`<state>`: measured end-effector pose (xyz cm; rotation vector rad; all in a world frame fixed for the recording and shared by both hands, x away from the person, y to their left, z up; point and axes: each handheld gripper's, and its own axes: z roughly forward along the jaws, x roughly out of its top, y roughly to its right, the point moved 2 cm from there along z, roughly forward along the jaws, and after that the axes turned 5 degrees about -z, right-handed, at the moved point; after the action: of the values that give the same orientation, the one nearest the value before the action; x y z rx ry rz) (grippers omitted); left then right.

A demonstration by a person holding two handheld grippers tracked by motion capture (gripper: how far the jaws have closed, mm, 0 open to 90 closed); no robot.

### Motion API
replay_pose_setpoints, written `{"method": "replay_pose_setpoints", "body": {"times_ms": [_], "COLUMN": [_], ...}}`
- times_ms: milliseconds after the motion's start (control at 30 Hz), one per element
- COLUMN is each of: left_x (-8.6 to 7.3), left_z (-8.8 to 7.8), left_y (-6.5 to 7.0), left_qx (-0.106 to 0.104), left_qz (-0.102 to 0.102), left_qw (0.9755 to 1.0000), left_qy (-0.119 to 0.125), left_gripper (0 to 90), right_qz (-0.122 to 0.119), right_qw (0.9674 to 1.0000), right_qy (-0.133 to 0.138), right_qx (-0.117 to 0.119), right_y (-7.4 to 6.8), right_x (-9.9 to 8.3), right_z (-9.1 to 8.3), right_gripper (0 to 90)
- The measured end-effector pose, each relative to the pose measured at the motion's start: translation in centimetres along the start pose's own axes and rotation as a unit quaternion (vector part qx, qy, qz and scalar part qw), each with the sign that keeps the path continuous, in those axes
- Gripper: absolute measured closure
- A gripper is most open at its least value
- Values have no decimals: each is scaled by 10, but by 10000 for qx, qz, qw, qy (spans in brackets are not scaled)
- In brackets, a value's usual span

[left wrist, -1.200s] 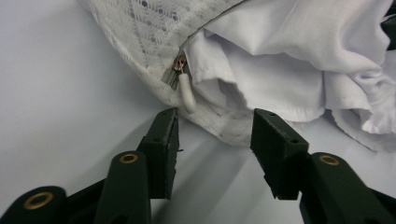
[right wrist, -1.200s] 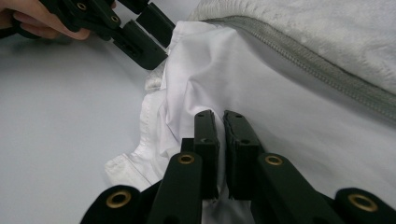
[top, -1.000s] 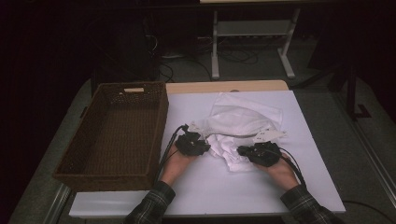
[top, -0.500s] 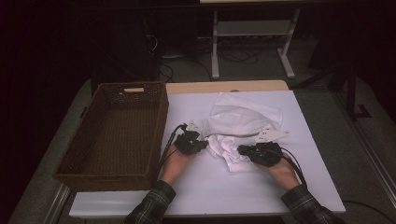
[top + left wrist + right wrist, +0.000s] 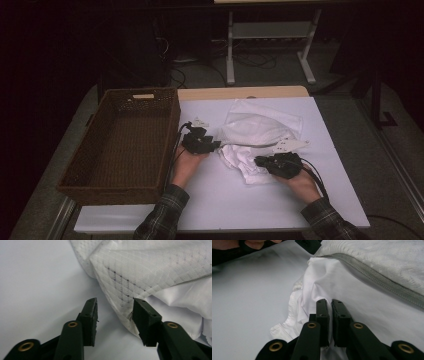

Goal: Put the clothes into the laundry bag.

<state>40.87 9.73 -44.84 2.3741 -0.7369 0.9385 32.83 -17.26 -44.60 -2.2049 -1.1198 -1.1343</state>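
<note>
A white garment (image 5: 260, 132), a mesh-lined jacket with a grey zipper (image 5: 384, 280) by the look of it, lies crumpled near the middle of the white table (image 5: 345, 165), somewhat toward the far edge, and the work of tidying or folding it looks barely started: nothing is squared up and the wicker basket (image 5: 125, 145) along the table's left edge has nothing in it. The right gripper (image 5: 260, 161) sits at the near edge of the pile with its jaws drawn together on a fold of the thin white fabric (image 5: 322, 290); in the right gripper view (image 5: 330, 302) the cloth bunches up right between the two black pads, so the grip looks firm. The left gripper (image 5: 217, 145) rests at the pile's left edge, and its jaws have just been opening; in the left gripper view (image 5: 115, 307) they stand apart, with the hem of the perforated mesh layer (image 5: 130, 277) lying between them against the right-hand pad but no longer pinched. I judge that the left side must be regripped before any fold can be made, and the whole folding and, likely, the move to the basket remain. Nothing blocks the way across the table; the basket's tall near wall will have to be cleared. Beyond the far edge a white metal stand (image 5: 270, 35) and loose cables (image 5: 250, 60) occupy the dark floor, well apart from the work.
</note>
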Motion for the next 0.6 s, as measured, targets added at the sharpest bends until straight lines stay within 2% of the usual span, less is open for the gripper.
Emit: {"method": "replay_pose_setpoints", "body": {"times_ms": [67, 133, 233, 300, 433, 500, 600], "left_x": [-1, -1, -2, -2, -1, -1, -3], "left_z": [4, 8, 12, 12, 7, -1, -6], "left_y": [1, 2, 3, 4, 9, 15, 19], "left_qx": [-56, -142, -298, -352, -459, -553, -567], "left_qz": [79, 137, 168, 170, 182, 234, 253], "left_qw": [9999, 9997, 9993, 9991, 9987, 9981, 9980], "left_qy": [-53, -109, -149, -141, -123, -110, -105], "left_gripper": [525, 552, 740, 806, 829, 834, 838], "right_qz": [-3, -3, -26, -34, -46, -67, -59], "right_qw": [10000, 10000, 10000, 10000, 10000, 10000, 10000], "right_qy": [1, -5, -11, -11, -9, -7, -15], "right_qx": [4, 6, -5, -13, -25, -37, -52], "right_y": [0, 0, 0, 0, 0, 0, -1], "right_x": [0, 0, 0, 0, 0, 0, 0], "right_z": [0, 0, 0, 1, 1, 0, 0], "right_gripper": [842, 842, 842, 842, 843, 843, 843]}}
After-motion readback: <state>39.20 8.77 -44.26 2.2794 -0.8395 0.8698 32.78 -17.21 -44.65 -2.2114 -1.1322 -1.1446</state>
